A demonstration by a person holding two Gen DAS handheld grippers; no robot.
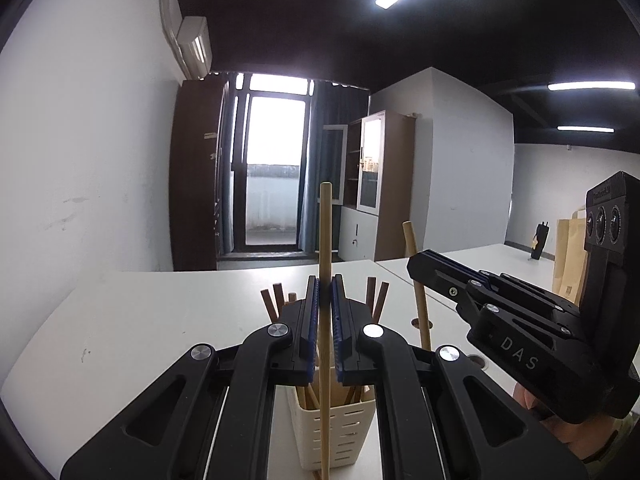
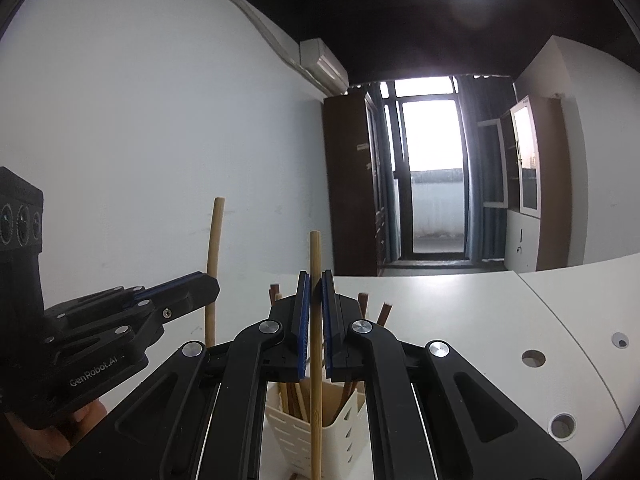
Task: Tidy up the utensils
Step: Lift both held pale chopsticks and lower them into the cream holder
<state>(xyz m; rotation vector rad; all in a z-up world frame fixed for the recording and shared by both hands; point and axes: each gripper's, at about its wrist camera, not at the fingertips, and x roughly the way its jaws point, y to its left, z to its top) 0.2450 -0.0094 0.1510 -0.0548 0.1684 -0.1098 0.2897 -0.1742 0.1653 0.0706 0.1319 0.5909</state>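
2 tools each clamp 1 light wooden chopstick upright above the white slotted holder [image 1: 340, 436]. Left tool [image 1: 326, 292] grips its chopstick [image 1: 325, 232]; right tool [image 2: 316, 284] grips its chopstick [image 2: 315, 256]. Dark chopsticks [image 1: 272, 300] stand inside the holder on the white counter [image 1: 160, 312].

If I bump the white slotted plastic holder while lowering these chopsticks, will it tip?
Possibly. The white slotted plastic holder looks tall, narrow and light, so probably tippy. The dark chopsticks lean outward above its rim, raising the load.
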